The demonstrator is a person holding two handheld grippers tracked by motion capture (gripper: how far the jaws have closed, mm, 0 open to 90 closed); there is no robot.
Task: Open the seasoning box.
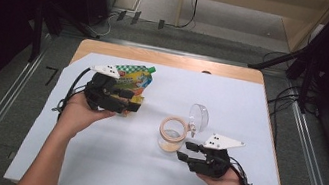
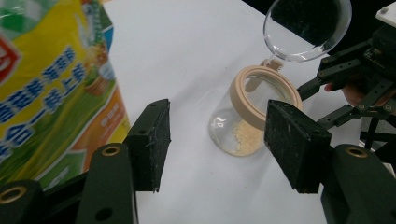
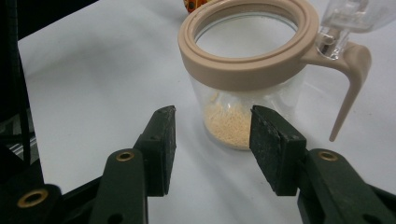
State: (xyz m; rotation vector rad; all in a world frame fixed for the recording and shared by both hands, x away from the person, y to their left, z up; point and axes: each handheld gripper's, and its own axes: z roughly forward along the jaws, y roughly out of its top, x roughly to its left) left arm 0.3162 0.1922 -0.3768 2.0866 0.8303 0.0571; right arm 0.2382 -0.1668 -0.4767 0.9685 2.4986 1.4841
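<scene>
Right gripper [image 3: 212, 128] fingers spread, empty, just before the open jar [image 3: 243, 70]; left gripper [image 1: 123, 101] fingers spread beside the snack bag [image 1: 135, 78]. Steady the jar low, avoiding its hinged lid [image 1: 199, 117].

light: even, overhead | surroundings: dark | shadows: soft | focus: slightly soft

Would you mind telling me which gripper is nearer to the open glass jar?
Right. The right gripper sits just beside the jar, jaws open towards it; the left gripper is farther off, by the snack bag.
</scene>
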